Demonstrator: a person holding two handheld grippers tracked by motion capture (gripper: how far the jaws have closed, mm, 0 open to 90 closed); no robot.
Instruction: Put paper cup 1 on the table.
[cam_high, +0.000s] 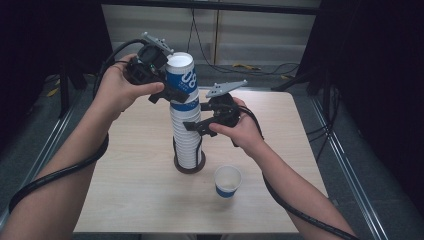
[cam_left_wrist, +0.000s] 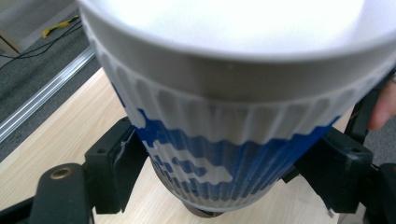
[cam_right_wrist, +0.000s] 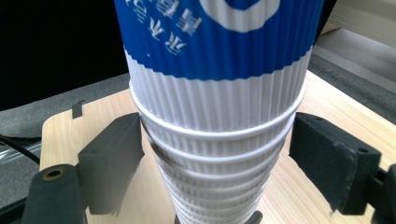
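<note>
A tall stack of ribbed white and blue paper cups (cam_high: 186, 142) stands on a dark round base (cam_high: 190, 169) in the middle of the wooden table (cam_high: 135, 190). My left gripper (cam_high: 180, 94) is shut on the top cup (cam_high: 181, 70) at its blue band. In the left gripper view both pads (cam_left_wrist: 116, 170) press against that cup (cam_left_wrist: 224, 140). My right gripper (cam_high: 191, 125) is lower down, and its jaws clasp the stack from the right. In the right gripper view the pads (cam_right_wrist: 116, 154) sit against the white rims of the stack (cam_right_wrist: 215, 140).
A single blue and white cup (cam_high: 227, 181) stands upright on the table, in front and to the right of the stack. Metal rails run along the floor on both sides of the table. Cables lie on the floor beyond its far edge.
</note>
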